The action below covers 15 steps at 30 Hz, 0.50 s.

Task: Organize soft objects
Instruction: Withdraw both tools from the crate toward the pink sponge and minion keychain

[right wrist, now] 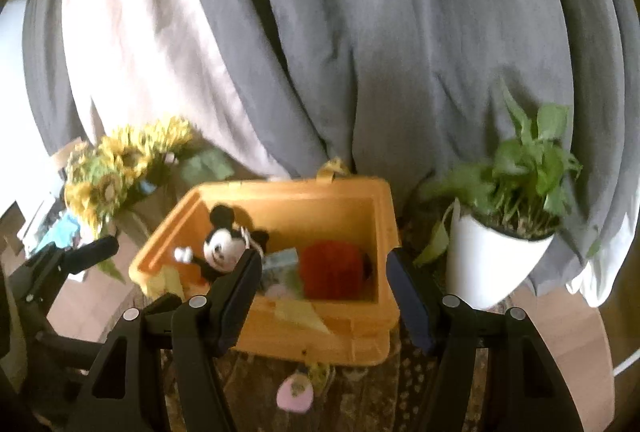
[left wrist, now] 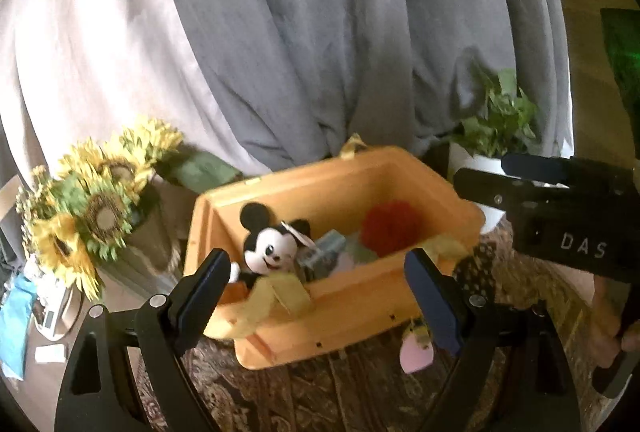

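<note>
Both tongs hung empty over the orange bin

My left tongs (left wrist: 316, 296) and right tongs (right wrist: 324, 296) stood spread, pinching nothing, above the orange bin (left wrist: 280, 328) on the patterned bench (left wrist: 320, 400). Inside it lay a mouse plush (left wrist: 268, 252), a fuzzy red ball (left wrist: 390, 228) and smaller soft bits; a pink soft piece (left wrist: 416, 352) lay outside, just beside the near wall. Reaching for it, I judged, risked nudging the bin or the potted plant (right wrist: 504, 228).
</note>
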Available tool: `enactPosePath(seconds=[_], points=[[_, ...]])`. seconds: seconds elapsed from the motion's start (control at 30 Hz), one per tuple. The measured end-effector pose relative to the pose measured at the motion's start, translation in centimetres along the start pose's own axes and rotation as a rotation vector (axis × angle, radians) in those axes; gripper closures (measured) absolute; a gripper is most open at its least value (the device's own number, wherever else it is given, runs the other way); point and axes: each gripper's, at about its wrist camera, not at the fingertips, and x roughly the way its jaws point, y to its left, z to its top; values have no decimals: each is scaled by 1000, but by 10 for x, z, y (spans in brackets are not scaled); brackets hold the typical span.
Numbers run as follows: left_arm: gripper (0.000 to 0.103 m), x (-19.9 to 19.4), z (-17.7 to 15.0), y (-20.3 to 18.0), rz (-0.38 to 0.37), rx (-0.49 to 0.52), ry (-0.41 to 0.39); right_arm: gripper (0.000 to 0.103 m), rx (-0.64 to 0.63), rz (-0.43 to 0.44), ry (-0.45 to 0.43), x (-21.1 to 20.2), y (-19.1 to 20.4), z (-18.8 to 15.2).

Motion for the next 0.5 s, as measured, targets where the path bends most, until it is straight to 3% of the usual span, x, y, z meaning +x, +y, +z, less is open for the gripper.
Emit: enactPosePath(seconds=[0.3, 0.5], points=[[13, 0, -30, -22, -8, 31, 15, 44, 50, 28, 106, 10, -15, -37], [14, 0, -47, -29, -26, -4, 53, 51, 55, 31, 141, 9, -18, -54]])
